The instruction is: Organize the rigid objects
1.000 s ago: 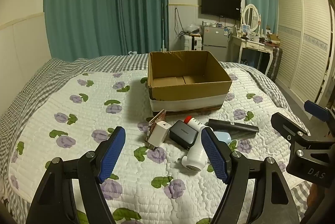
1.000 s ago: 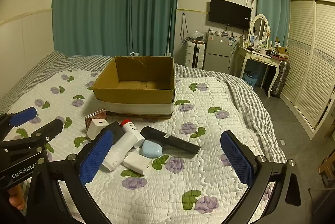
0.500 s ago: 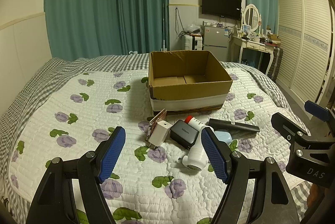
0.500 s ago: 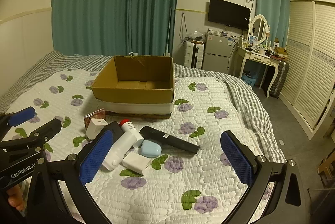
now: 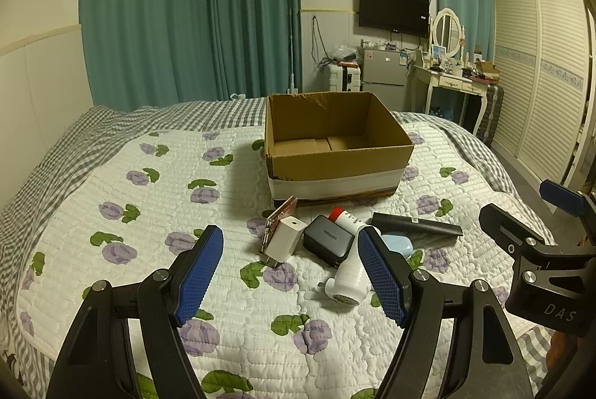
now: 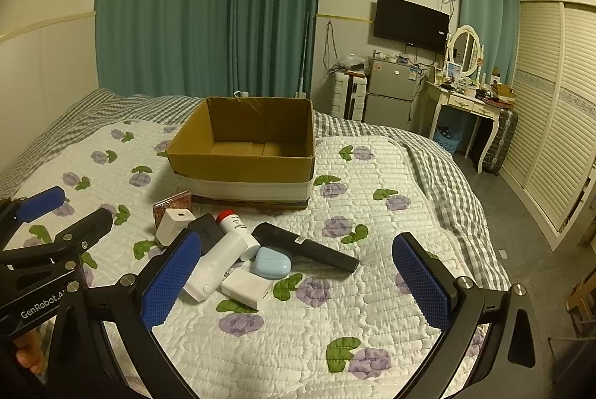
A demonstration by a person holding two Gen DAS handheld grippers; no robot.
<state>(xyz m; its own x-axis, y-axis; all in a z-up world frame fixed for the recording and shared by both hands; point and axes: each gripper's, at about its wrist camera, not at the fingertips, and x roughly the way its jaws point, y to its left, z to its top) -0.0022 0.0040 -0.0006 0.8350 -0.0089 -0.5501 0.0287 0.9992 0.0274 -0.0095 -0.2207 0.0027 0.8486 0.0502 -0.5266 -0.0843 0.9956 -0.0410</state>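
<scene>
Fingers of both grippers spread wide, empty; white block (image 6: 246, 287), perhaps a charger, only in right view.

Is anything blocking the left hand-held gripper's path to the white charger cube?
Nothing visible. The left hand-held gripper hangs open above bare quilt, and the white charger cube lies just ahead, leaning against the reddish patterned case behind it.

Open quilt (image 6: 372, 287) right of clutter; cardboard box (image 6: 242, 171) blocks behind.
</scene>
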